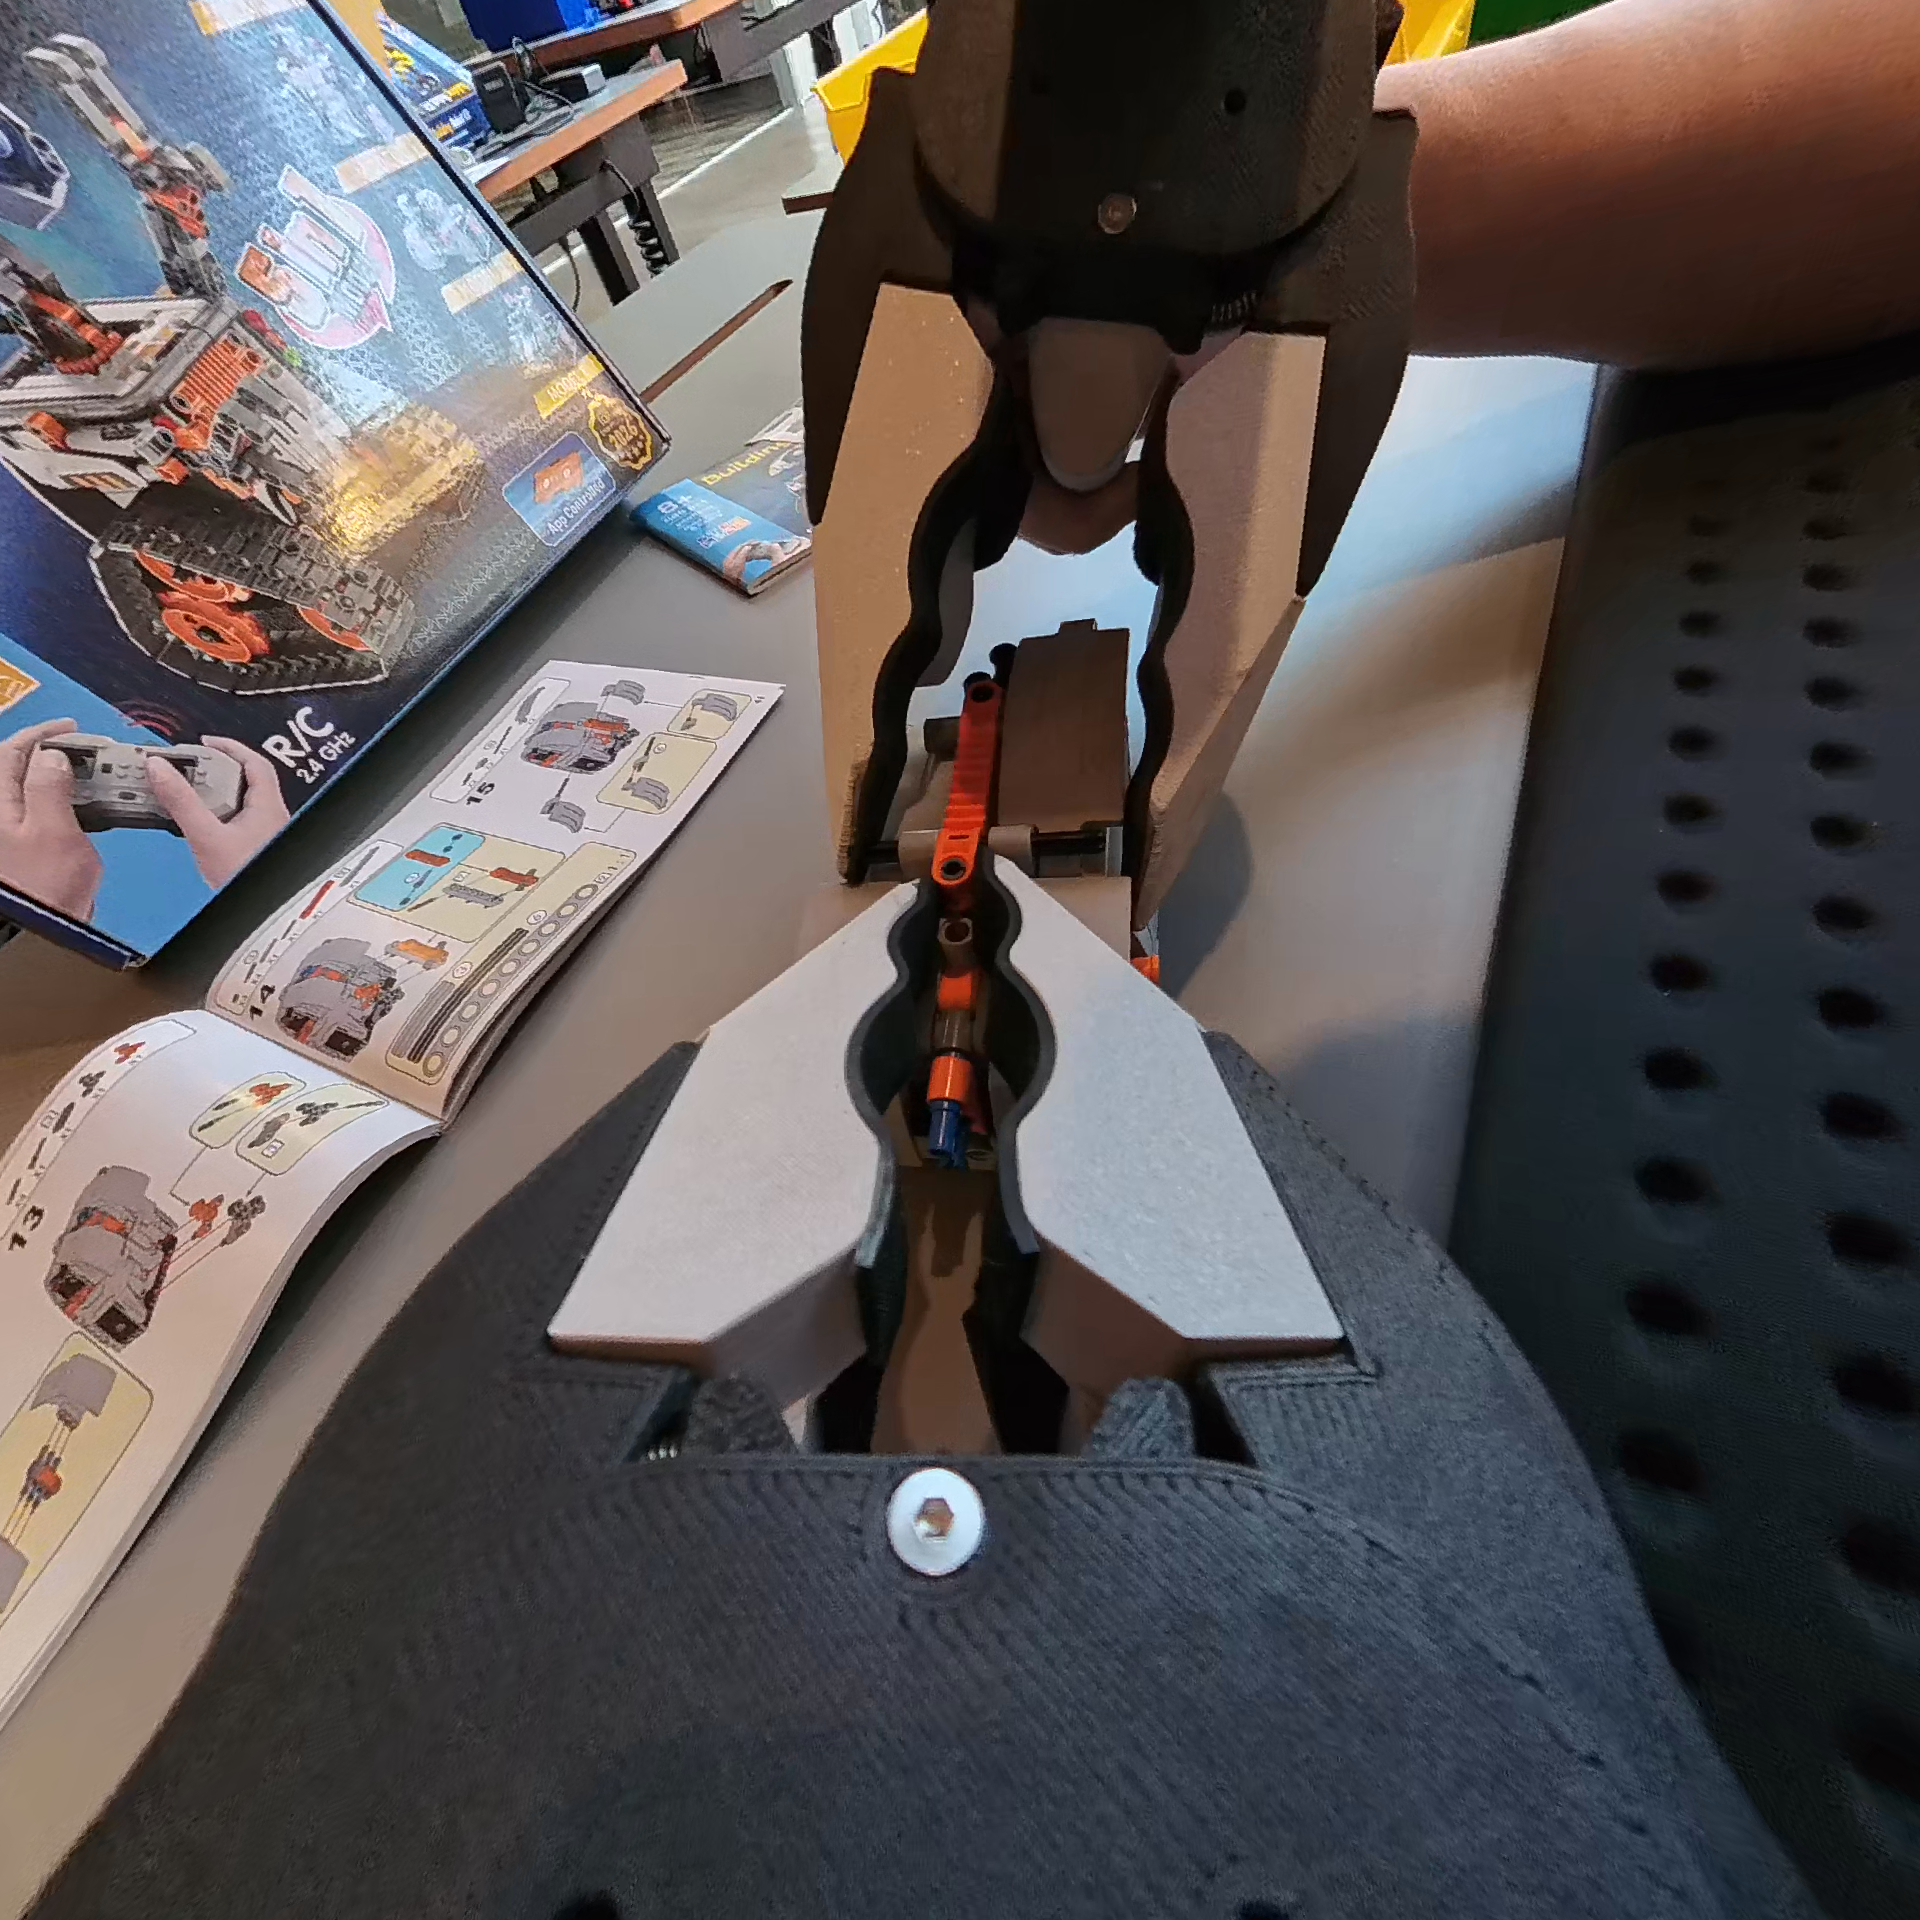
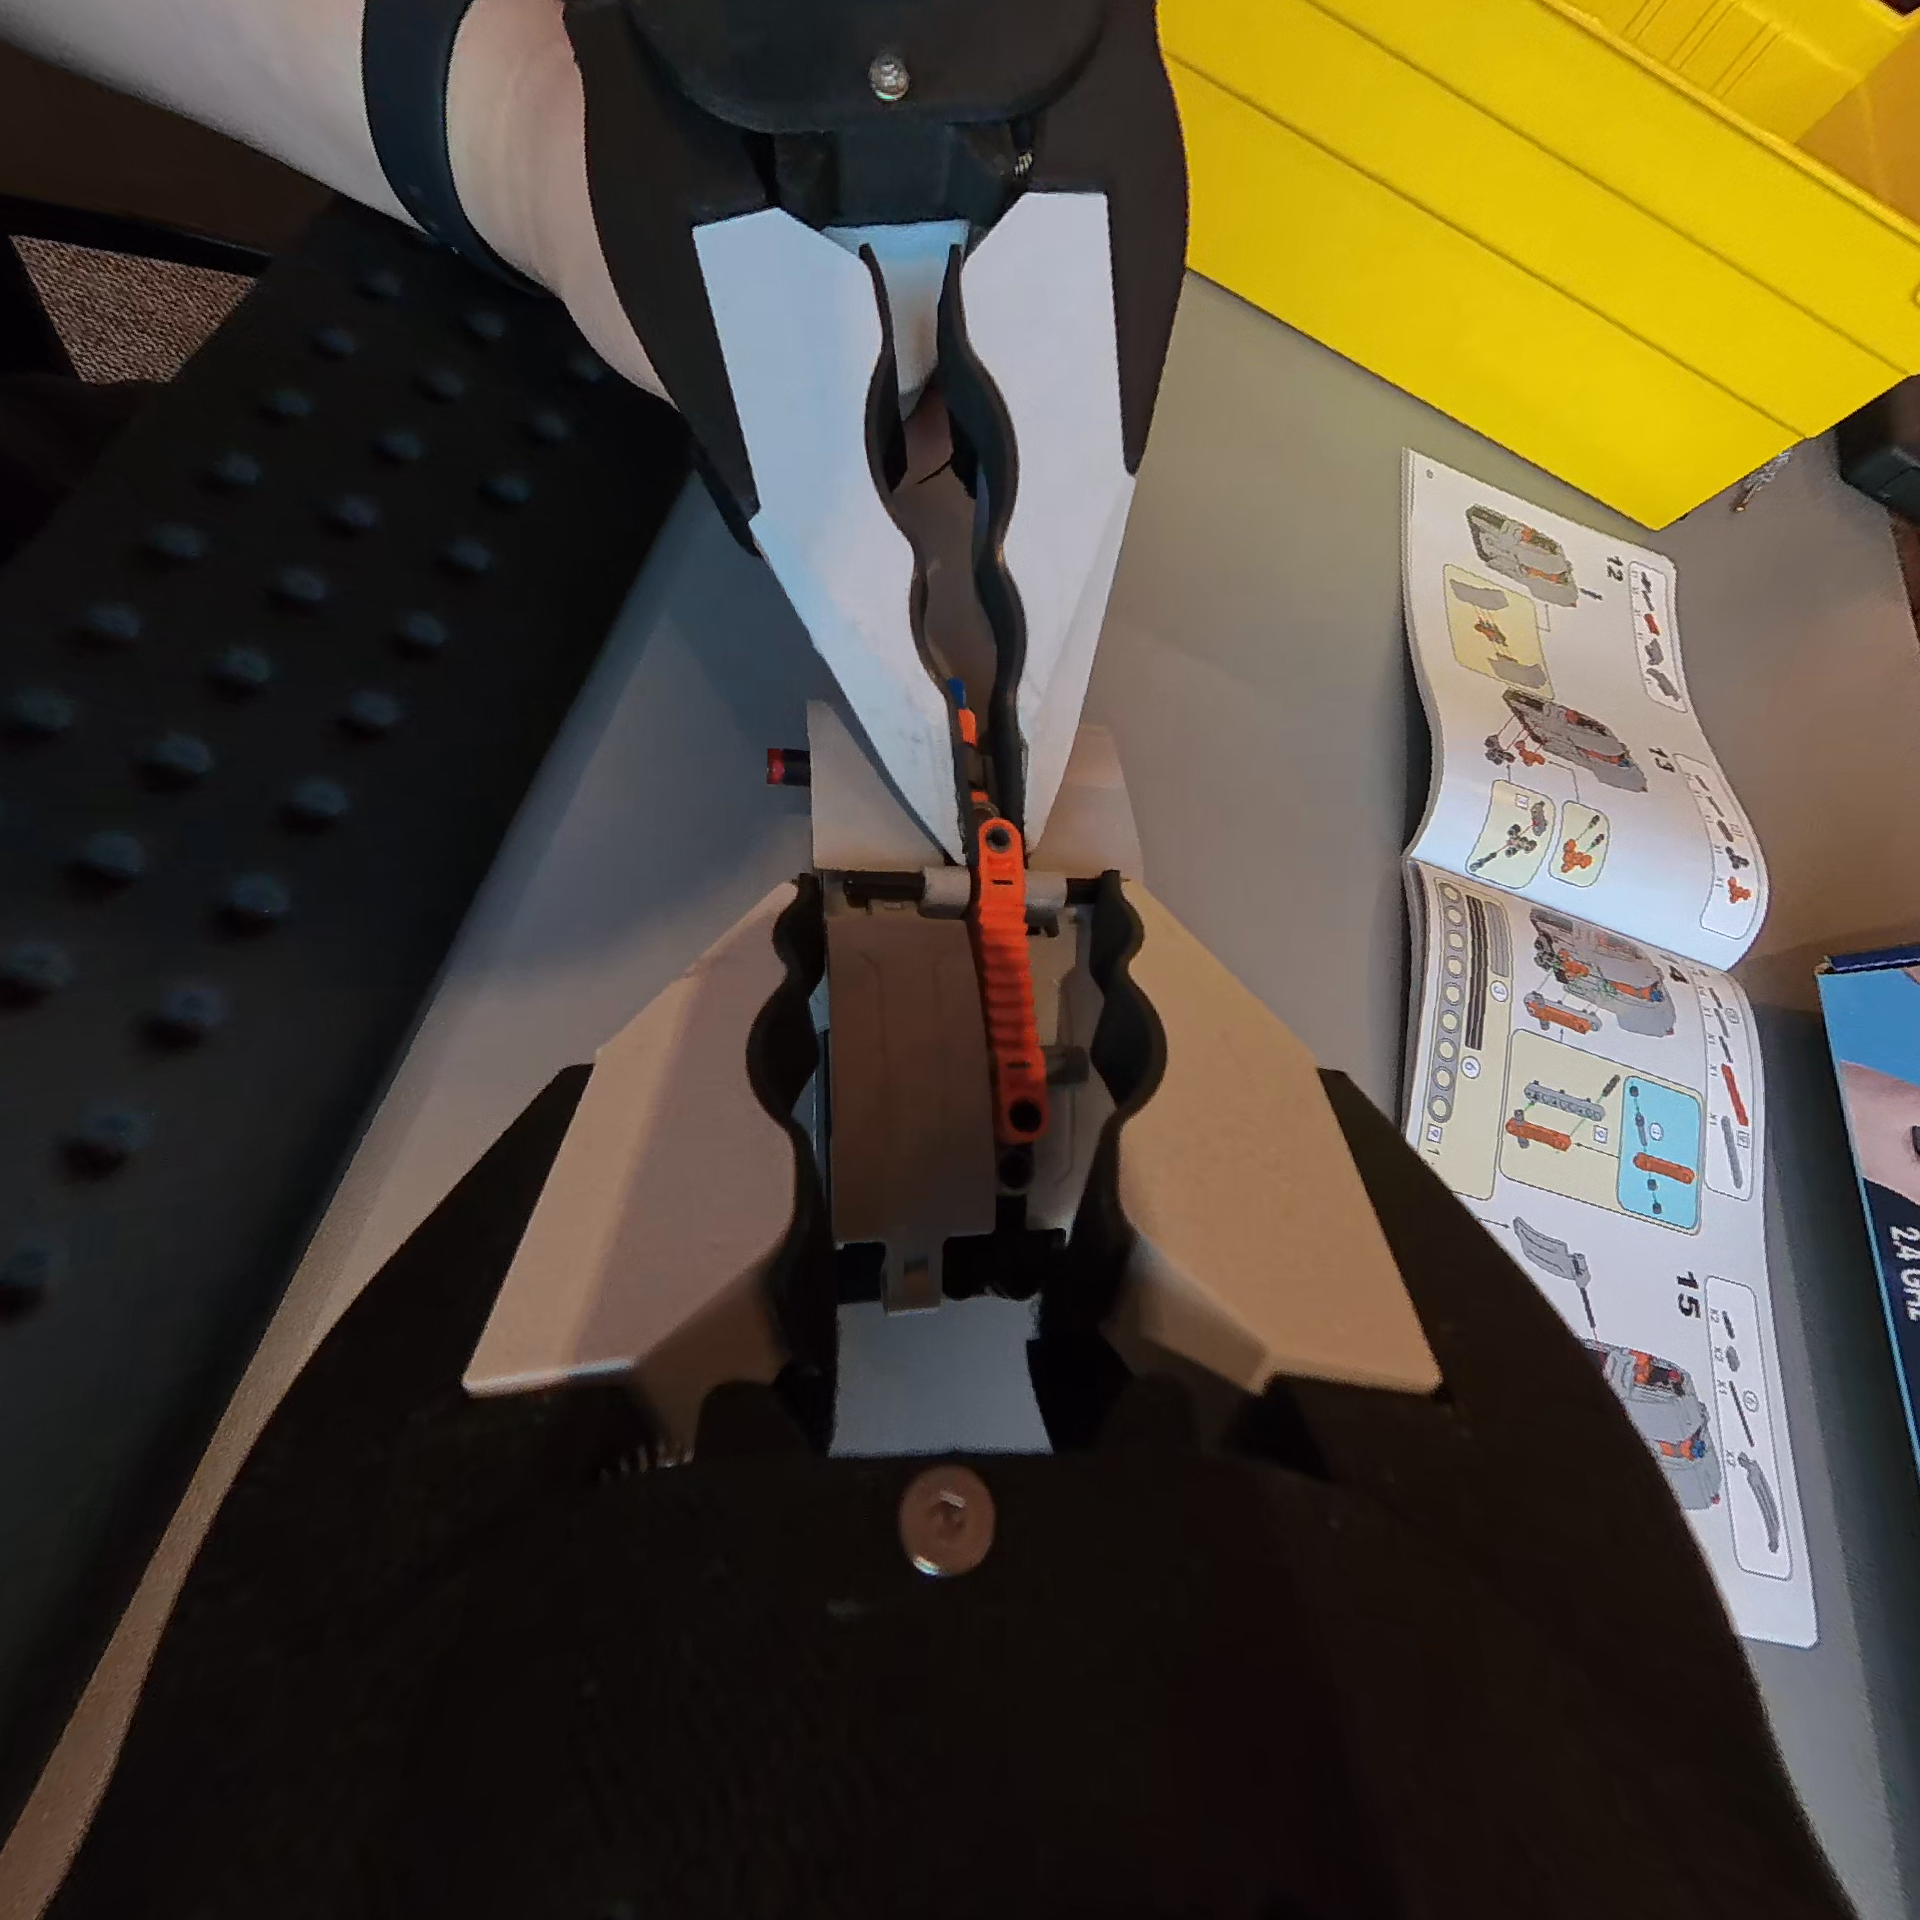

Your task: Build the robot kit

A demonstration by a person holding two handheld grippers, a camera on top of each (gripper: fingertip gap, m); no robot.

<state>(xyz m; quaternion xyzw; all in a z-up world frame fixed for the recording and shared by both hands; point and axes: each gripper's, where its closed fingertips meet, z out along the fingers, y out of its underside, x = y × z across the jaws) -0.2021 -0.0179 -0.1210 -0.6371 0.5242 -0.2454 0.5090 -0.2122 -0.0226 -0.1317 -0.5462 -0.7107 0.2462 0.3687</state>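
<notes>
My left gripper has its jaws drawn nearly together, pinching a slim rod of grey, orange and blue bricks that lies lengthwise in the channel between my fingers, its long axis running straight ahead, away from me. Just past those fingertips the rod meets the near end of an orange toothed beam, which runs on in the same line, tilted slightly, across the top of a grey block assembly. That block sits inside my right gripper, which faces me head-on from the far side; its jaws are spread wide and press the block's two flanks, so the block is clamped there and the beam lies over it nearer one finger than the other. The two grippers stand tip to tip, almost touching at the beam's end, both above a grey table. Beside them on the left gripper's side lies an open instruction booklet, then a big blue product box propped at a slant and a smaller folded leaflet beyond. On the other side is a dark perforated chair seat. Farthest off stands a yellow bin.
</notes>
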